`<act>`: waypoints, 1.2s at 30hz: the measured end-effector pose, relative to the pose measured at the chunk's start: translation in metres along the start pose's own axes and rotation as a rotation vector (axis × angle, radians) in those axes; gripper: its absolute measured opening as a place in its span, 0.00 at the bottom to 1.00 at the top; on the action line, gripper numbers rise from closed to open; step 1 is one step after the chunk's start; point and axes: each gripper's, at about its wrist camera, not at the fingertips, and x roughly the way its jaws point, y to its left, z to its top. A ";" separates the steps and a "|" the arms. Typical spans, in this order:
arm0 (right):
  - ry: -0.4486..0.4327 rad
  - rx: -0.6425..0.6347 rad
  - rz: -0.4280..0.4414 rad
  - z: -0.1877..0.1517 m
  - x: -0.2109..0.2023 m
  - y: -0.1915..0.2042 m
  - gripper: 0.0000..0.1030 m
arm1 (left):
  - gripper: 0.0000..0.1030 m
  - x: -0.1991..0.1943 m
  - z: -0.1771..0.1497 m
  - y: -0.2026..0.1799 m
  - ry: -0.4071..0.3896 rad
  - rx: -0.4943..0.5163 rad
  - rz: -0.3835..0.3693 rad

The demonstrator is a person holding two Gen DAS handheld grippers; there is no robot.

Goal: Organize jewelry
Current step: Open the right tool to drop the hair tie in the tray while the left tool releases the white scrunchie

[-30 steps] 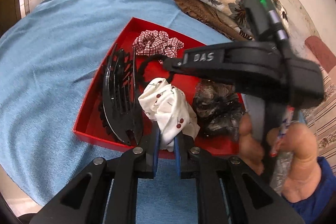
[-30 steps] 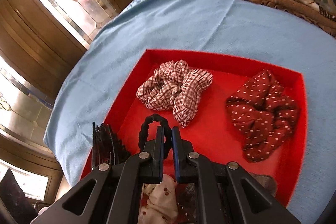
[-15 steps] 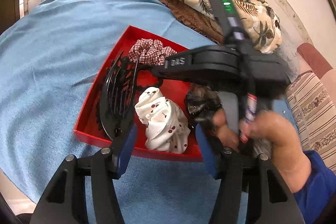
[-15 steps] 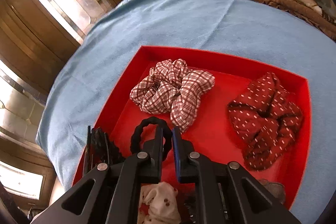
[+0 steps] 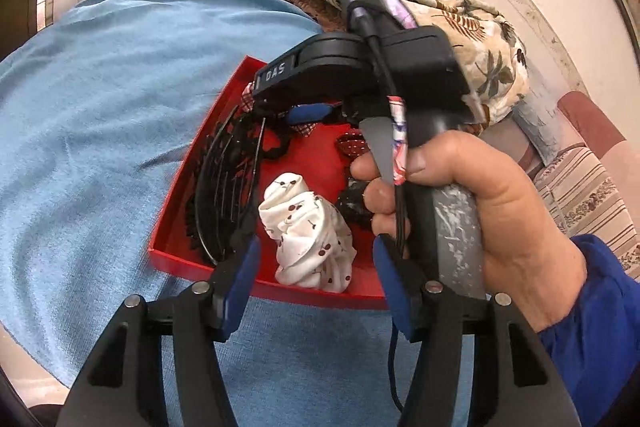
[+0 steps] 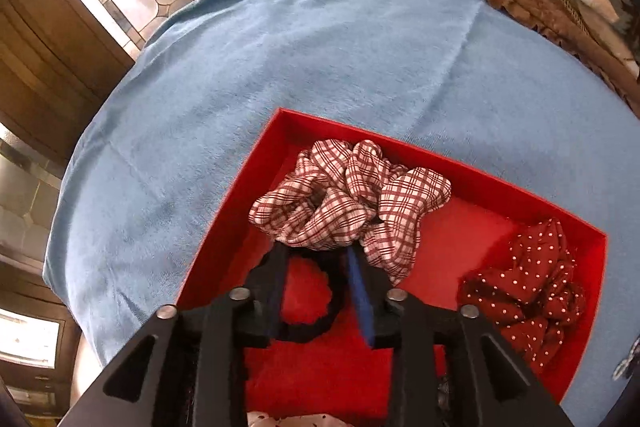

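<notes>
Scrunchies and hair pieces sit gathered in the red tray (image 6: 460,167) on the blue-covered table (image 6: 320,47), so they stay in one place. The right hand-held gripper (image 6: 320,287) is opening over the black hair tie (image 6: 316,327), which lies on the tray floor just beside the checked scrunchie (image 6: 348,199); the pads no longer press it. The left hand-held gripper (image 5: 316,283) stands apart at the tray's near edge around the white cherry scrunchie (image 5: 308,231) without touching it, apparently having set it down. A black claw clip (image 5: 228,187) lies along the tray's left wall.
</notes>
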 end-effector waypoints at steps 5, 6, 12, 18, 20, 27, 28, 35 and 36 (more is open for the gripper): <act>-0.118 -0.033 -0.012 -0.015 -0.050 -0.008 0.58 | 0.57 -0.007 -0.003 0.000 -0.017 0.006 -0.009; -0.133 -0.033 -0.015 -0.019 -0.058 -0.013 0.60 | 0.57 -0.008 -0.003 0.000 -0.023 0.007 -0.010; -0.088 -0.057 -0.132 -0.060 -0.067 -0.044 0.59 | 0.57 -0.017 -0.003 -0.004 -0.060 0.019 -0.045; -0.058 -0.031 -0.157 -0.094 -0.073 -0.066 0.52 | 0.57 -0.021 -0.009 -0.017 -0.100 0.069 -0.030; -0.063 -0.012 -0.135 -0.102 -0.076 -0.072 0.52 | 0.57 -0.023 -0.010 -0.022 -0.109 0.077 -0.027; -0.232 0.097 -0.035 -0.142 -0.145 -0.111 0.52 | 0.58 -0.033 -0.012 -0.041 -0.112 0.121 0.035; -0.251 0.110 -0.039 -0.151 -0.155 -0.122 0.54 | 0.58 -0.035 -0.012 -0.047 -0.106 0.134 0.045; -0.305 0.268 -0.189 -0.214 -0.207 -0.228 0.57 | 0.62 -0.031 -0.007 -0.090 -0.043 0.169 0.019; -0.306 0.302 -0.211 -0.224 -0.212 -0.247 0.57 | 0.62 -0.028 -0.005 -0.098 -0.036 0.175 0.014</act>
